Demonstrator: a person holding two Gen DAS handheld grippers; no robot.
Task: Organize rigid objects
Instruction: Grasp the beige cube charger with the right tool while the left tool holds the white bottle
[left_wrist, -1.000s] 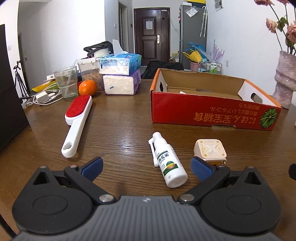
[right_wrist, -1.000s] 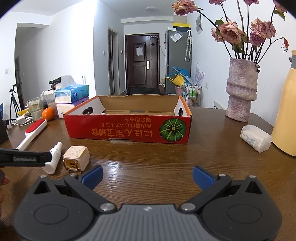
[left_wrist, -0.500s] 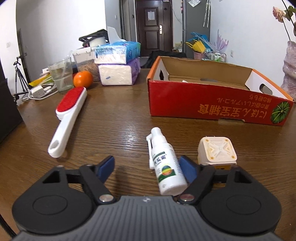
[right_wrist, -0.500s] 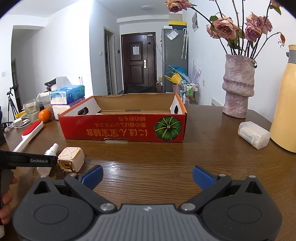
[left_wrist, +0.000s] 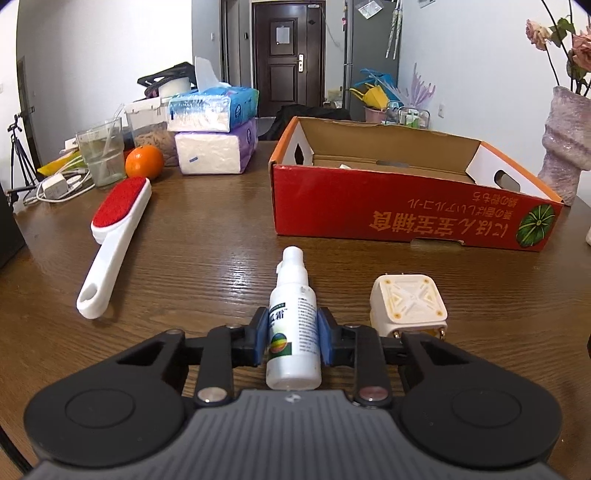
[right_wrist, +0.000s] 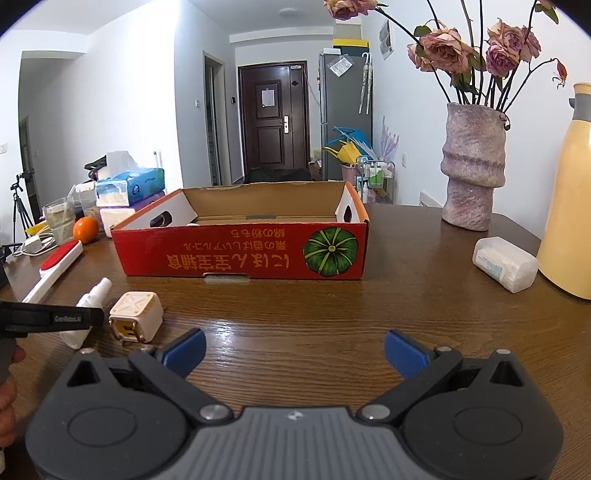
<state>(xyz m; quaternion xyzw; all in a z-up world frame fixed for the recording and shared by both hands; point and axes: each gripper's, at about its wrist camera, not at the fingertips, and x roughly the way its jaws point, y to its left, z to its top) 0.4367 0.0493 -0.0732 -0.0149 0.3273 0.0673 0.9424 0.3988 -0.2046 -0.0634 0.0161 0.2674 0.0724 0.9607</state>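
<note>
- Lint brush (left_wrist: 116, 242): white handle, red pad, lying flat on the wooden worktop (left_wrist: 207, 258), well to the left of the left claw, apart from everything else.
- Left claw (left_wrist: 292, 341): pressed together on the white spray bottle (left_wrist: 293, 332). Both blue pads bear on the bottle's lower body, one on each side of the label.
- Spray bottle: lies on its side along the line of the claw, nozzle end pointing away toward the red cardboard box (left_wrist: 410, 206), base end nearest the claw's body. It rests on the worktop, well short of the box.
- Cream cube-shaped plug adapter (left_wrist: 408, 308): on the worktop just to the right of the clamped bottle, beside the claw's right finger; contact with the finger cannot be determined.
- Red cardboard box: open-topped, standing on the worktop beyond the bottle and the adapter, clear of both.
- Right claw (right_wrist: 294, 350): spread wide with nothing between its blue pads, only bare worktop; it faces the box's long red side.
- White wrapped packet (right_wrist: 505, 264): on the worktop at the far right, near the yellow flask (right_wrist: 569, 206), well apart from the right claw.
</note>
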